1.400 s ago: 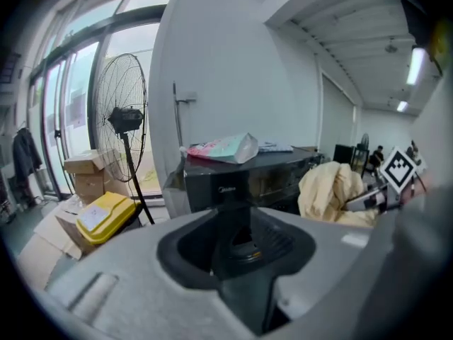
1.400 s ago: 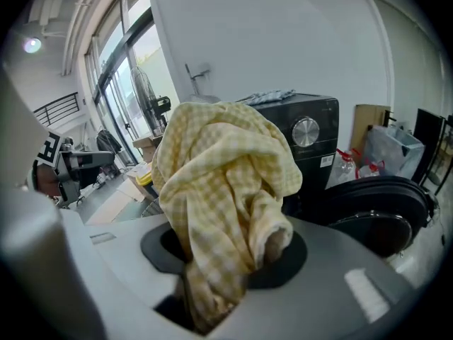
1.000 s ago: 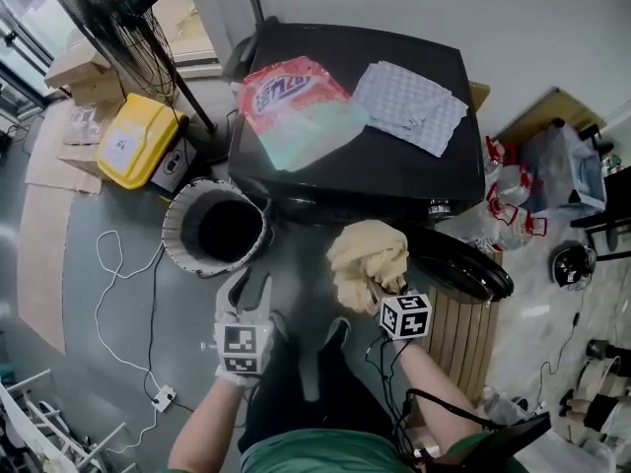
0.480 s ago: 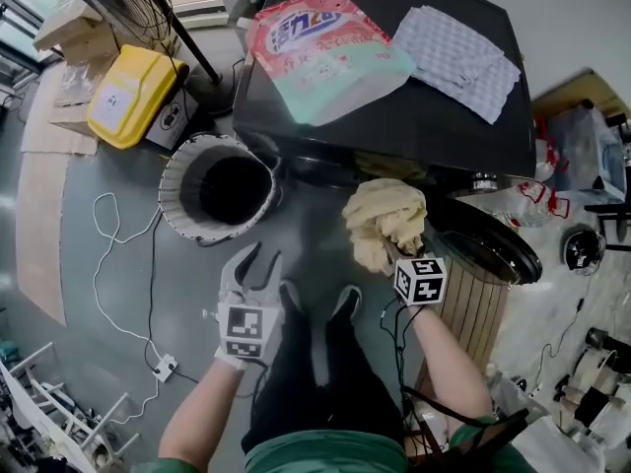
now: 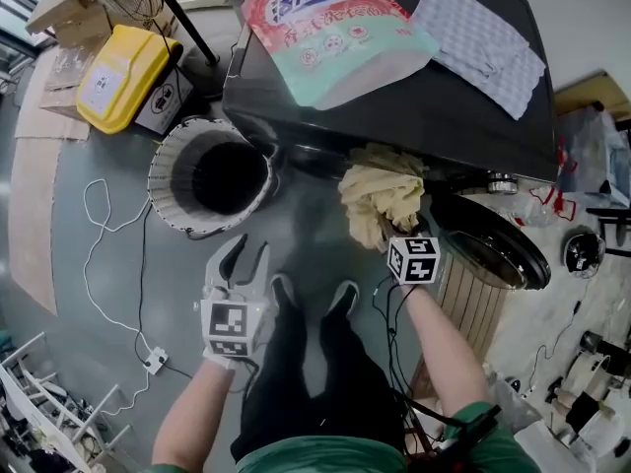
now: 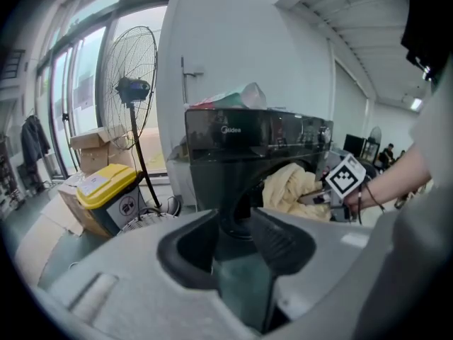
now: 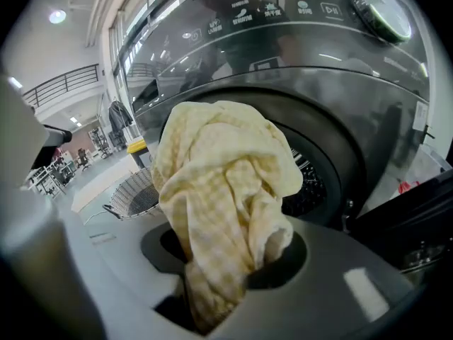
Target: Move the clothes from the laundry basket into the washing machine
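Observation:
My right gripper [image 5: 386, 227] is shut on a bunched pale yellow checked cloth [image 5: 380, 193], held right in front of the dark washing machine [image 5: 414, 106] at its round opening [image 7: 318, 179]. In the right gripper view the cloth [image 7: 219, 190] fills the space between the jaws. The machine's door [image 5: 493, 254] hangs open to the right. My left gripper [image 5: 244, 261] is open and holds nothing, low over the floor near the white laundry basket [image 5: 168, 200], whose dark inside shows no clothes. The left gripper view shows its own jaws [image 6: 233, 243] apart, facing the machine [image 6: 248, 147] and the cloth [image 6: 294, 190].
A detergent bag [image 5: 330, 33] and a folded checked cloth [image 5: 483, 42] lie on the machine's top. A yellow bin [image 5: 118, 72] and a fan stand [image 5: 182, 18] are at the left. A white cable [image 5: 118, 264] runs over the floor. My legs [image 5: 306, 363] stand below.
Both grippers have sunk lower. The right one has carried the yellow cloth closer to the machine's opening. The left one stayed open beside the basket.

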Demonstrator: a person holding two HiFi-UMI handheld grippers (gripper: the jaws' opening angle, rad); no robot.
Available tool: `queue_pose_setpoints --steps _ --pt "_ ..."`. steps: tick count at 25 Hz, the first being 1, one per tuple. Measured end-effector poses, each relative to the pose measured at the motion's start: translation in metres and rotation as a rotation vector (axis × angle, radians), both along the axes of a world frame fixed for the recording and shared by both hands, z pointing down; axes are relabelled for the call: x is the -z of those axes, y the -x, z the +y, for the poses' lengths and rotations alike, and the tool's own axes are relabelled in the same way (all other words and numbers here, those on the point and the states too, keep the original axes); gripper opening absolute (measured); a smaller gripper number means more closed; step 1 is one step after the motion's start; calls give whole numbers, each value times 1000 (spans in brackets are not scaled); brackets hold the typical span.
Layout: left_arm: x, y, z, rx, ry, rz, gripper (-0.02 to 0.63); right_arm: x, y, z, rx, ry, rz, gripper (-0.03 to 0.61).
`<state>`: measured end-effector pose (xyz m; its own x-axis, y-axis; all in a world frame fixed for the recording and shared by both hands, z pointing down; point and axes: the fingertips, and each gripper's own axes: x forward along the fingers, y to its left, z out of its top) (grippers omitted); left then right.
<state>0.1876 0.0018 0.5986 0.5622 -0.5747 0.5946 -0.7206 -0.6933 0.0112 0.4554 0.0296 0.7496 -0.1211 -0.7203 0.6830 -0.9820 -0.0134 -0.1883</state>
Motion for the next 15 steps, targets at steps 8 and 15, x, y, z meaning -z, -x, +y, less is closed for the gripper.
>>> queue_pose_setpoints --steps 8,15 --pt "-35 3 -3 8 14 -13 141 -28 -15 -46 -33 -53 11 170" --pt "-66 10 -21 48 20 31 141 -47 -30 -74 -68 -104 31 172"
